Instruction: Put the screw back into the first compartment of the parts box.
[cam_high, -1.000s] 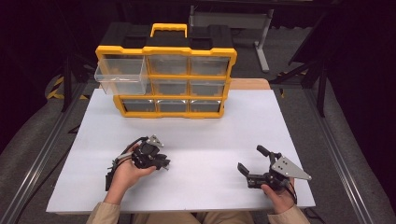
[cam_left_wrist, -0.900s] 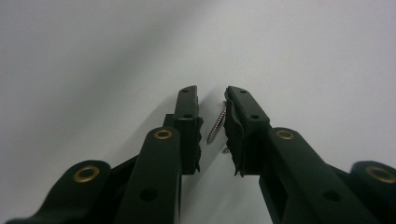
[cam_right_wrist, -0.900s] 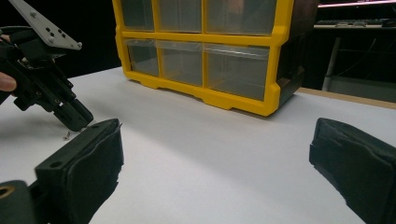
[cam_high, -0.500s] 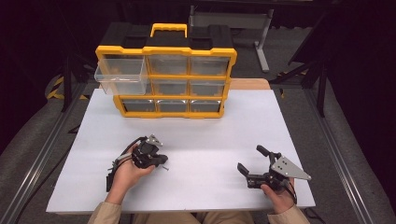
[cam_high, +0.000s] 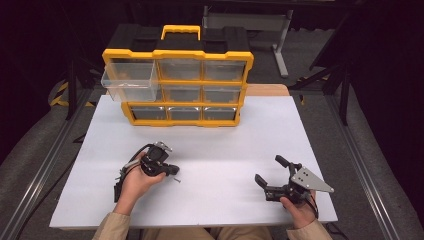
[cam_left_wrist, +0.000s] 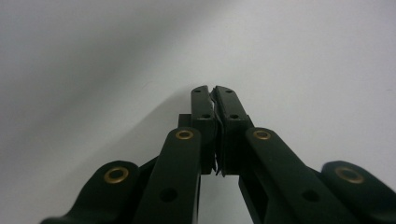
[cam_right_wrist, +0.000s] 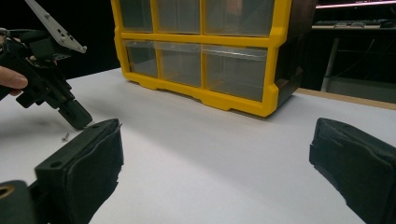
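Counter (cam_high: 215, 150): we saw white, bare around the tongs.
Organizer (cam_high: 180, 82): we noted its top-left drawer (cam_high: 129, 82) pulled out.
Right tongs (cam_high: 272, 172): we found them wide open, empty.
Left tongs (cam_high: 172, 171): we found them just closed, tips down.
Screw (cam_high: 177, 180): we saw it on the counter just beside the left tips.

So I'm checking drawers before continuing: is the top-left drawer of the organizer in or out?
Out: the clear top-left drawer juts forward and left from the yellow organizer.
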